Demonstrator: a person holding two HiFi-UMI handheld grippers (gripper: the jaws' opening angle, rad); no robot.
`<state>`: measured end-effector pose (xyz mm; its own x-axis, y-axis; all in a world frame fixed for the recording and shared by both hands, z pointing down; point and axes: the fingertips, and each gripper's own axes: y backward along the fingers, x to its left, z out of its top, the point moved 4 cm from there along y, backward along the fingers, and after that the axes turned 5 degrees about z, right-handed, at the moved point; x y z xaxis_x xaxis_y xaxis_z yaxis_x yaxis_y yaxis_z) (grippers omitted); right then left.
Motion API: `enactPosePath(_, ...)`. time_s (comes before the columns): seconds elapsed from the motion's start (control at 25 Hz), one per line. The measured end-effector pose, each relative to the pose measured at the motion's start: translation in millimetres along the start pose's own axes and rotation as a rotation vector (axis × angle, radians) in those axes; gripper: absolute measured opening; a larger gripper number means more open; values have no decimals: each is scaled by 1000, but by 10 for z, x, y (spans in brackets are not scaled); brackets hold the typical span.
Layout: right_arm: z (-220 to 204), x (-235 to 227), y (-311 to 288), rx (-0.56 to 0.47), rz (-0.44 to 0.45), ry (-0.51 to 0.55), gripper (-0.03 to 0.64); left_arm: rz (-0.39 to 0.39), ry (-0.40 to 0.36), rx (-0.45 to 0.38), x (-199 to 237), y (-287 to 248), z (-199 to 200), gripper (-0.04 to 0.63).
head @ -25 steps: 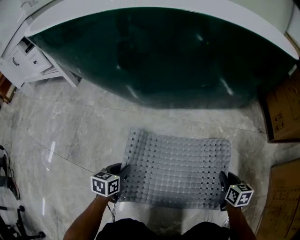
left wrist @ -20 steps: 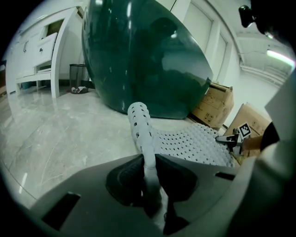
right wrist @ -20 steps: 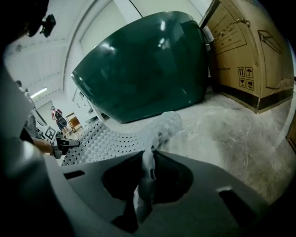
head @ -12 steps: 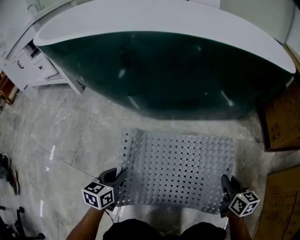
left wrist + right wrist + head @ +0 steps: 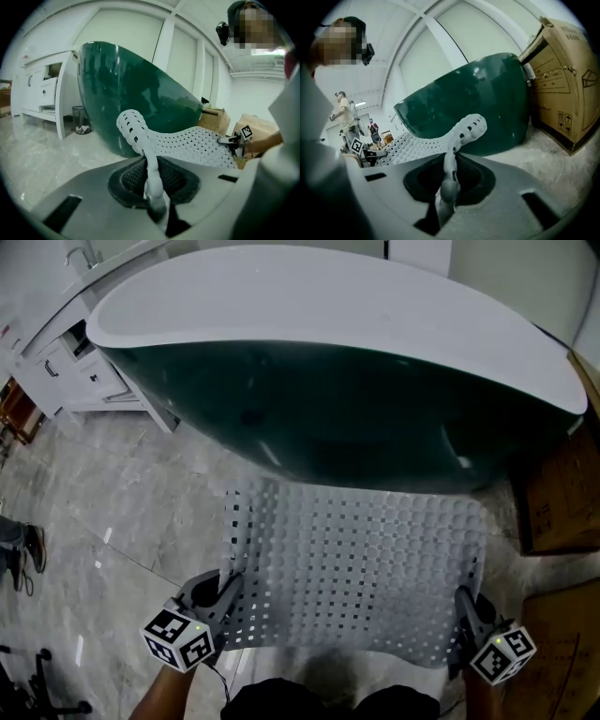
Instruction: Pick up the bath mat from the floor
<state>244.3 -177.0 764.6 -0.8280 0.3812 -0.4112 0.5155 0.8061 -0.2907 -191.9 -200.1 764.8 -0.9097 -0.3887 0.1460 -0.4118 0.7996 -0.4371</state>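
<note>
Bathtub (image 5: 328, 418): dark green outside, white rim and white inside, standing on the floor (image 5: 122, 502). Cardboard boxes (image 5: 562, 493): at the tub's right end, closed, contents not visible. White cabinet (image 5: 66, 371): at the tub's left end, with drawers and one open compartment; I cannot make out what it holds. Small bin (image 5: 79, 117): beside the cabinet, contents not discernible.

Floor is glossy grey marble-pattern tile; walls are white.

Bath mat (image 5: 356, 568): pale, perforated, stretched in the air between my two tongs in front of the tub. Left tongs (image 5: 220, 601): jaws have just been closing and are clamped on the mat's near left corner. Right tongs (image 5: 466, 615): pinching the near right corner.
</note>
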Motion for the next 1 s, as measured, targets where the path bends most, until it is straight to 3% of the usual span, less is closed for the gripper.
enactPosePath(0.28,591,355,306,-39,15,10,51,32,-46,-28,-174,489,709,54)
enactPosePath(0.48,1030,645,498,-52,20,-1,51,47,-36,-38,-238,838,1212,54)
enactPosePath(1.0,2660,1543,1126,-53,26,-18,49,45,0,-52,-581,1857,2832,52)
